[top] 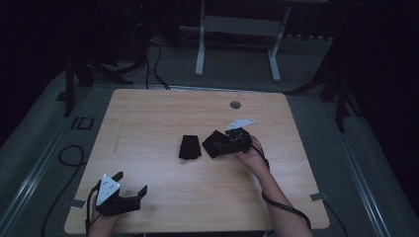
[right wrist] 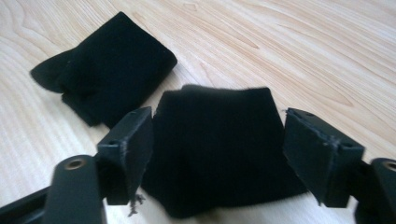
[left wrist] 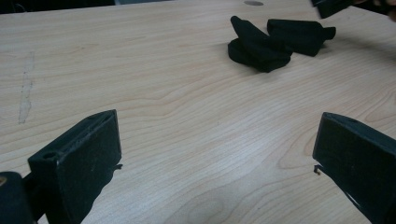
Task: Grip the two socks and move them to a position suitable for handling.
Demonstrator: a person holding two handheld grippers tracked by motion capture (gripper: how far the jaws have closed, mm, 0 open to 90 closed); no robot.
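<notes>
High view: right gripper (top: 225, 143) jaws spread around one folded black cloth (right wrist: 219, 149); second black cloth (top: 189, 147) just beside; left gripper (top: 130, 185) released near table (top: 163, 113) corner.

Two pieces of black cloth lie on my wooden table (top: 158, 113), near its middle. The first folded black cloth (top: 189, 147) lies flat, a compact oblong, its long side running toward twelve o'clock. Just beside it at three o'clock sits the second black cloth (top: 215, 143), turned at an angle, a squarish fold; they look barely apart.
</notes>
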